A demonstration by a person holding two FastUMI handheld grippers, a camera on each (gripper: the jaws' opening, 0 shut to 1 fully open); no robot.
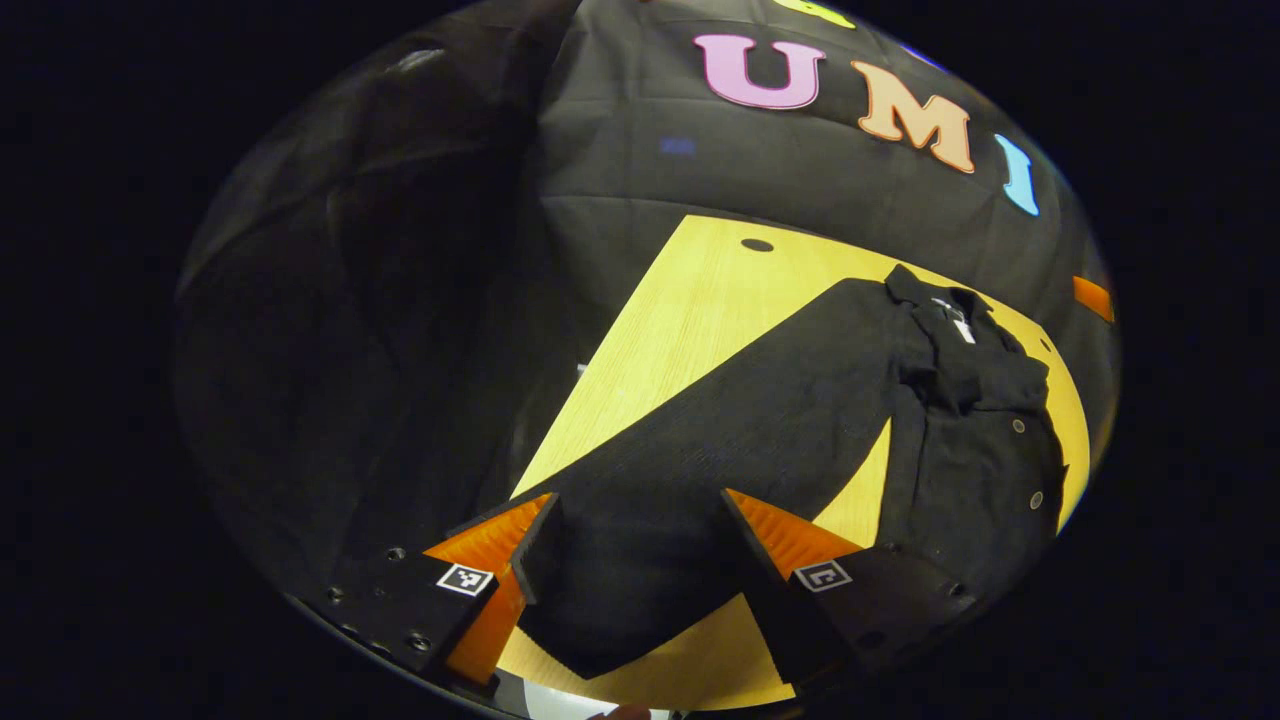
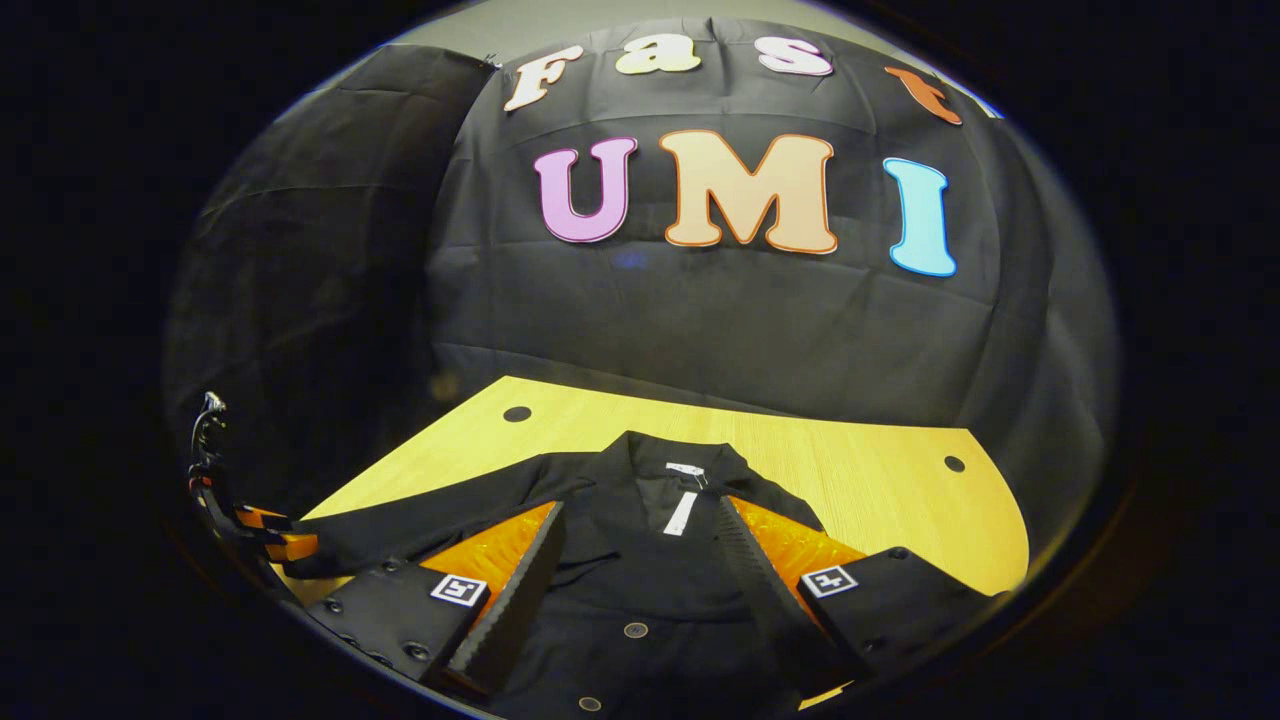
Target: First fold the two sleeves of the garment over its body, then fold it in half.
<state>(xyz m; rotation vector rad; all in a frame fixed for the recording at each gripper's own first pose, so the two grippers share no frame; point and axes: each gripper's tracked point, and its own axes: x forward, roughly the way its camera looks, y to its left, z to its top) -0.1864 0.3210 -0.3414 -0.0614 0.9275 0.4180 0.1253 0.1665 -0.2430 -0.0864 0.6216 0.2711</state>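
A black button-up garment (image 1: 980, 470) lies flat on the yellow wooden table (image 1: 700, 300), collar (image 1: 940, 310) at the far side. One long sleeve (image 1: 760, 420) stretches out from the body. Its cuff end lies between the fingers of my left gripper (image 1: 638, 500), which is open around it. In the right gripper view the collar with a white label (image 2: 682, 510) is straight ahead. My right gripper (image 2: 640, 505) is open over the garment's (image 2: 640, 640) buttoned chest, holding nothing. The left gripper (image 2: 270, 533) shows at the far left, by the end of the outstretched sleeve (image 2: 440, 510).
The table (image 2: 860, 470) has a small round hole near each back corner, one at the left (image 2: 517, 413) and one at the right (image 2: 954, 463). Black cloth walls close in behind and to the left. Bare wood runs along the back of the table, beyond the collar.
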